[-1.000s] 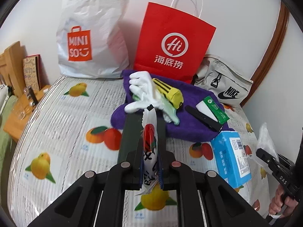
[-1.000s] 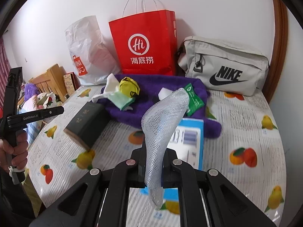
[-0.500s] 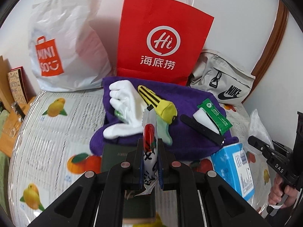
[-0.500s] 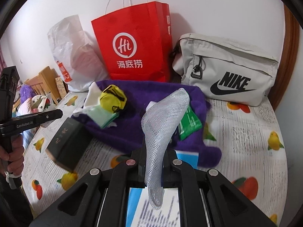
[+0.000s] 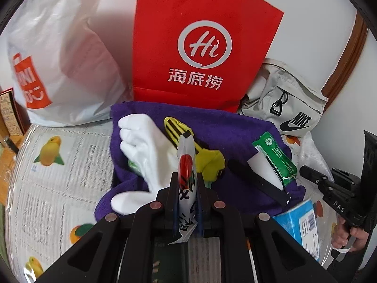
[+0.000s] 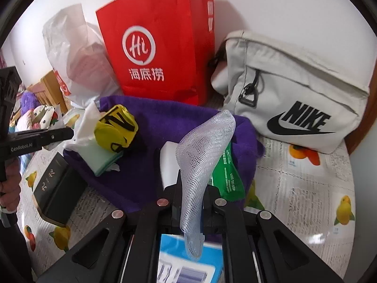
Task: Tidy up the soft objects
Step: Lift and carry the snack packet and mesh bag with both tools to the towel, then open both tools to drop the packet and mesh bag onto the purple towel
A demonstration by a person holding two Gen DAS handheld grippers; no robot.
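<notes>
Fruit-printed cloth (image 6: 304, 184) covers a surface on which a fuzzy purple towel (image 5: 235, 127) is spread. Behind it, against a white wall, three bags are lined up: a crinkled white plastic bag (image 5: 61, 70) with an orange logo, a stiff red paper bag (image 5: 200, 47) with white cord handles, and a soft grey fabric pouch (image 6: 294, 89) printed with a black logo.

On the towel several items are piled: a smooth white glove (image 5: 143, 146) with its fingers towards the wall, a rolled yellow fabric piece (image 6: 116, 127) with black stripes, a pale green tissue pack (image 6: 101, 158), a green foil sachet (image 5: 274, 158), a white block (image 6: 168, 167) and a black strap (image 5: 256, 181). A dark hardback book (image 6: 55, 186) and a light blue box (image 5: 299, 226) lie on the cloth just beside the towel's near edge.

The left gripper (image 5: 187, 184) is pressed shut on a flat, glossy snack packet (image 5: 187, 179) (white, with red and black print); the packet is held upright, long axis running away from the camera over the towel. The right gripper (image 6: 192, 200) is pinched closed on a tube of white foam netting (image 6: 202, 160), soft and open-meshed, which stands up from the jaws and curves to the right at its top, above the towel's near right part. A hand (image 5: 351, 233) is seen on the right gripper's handle.
</notes>
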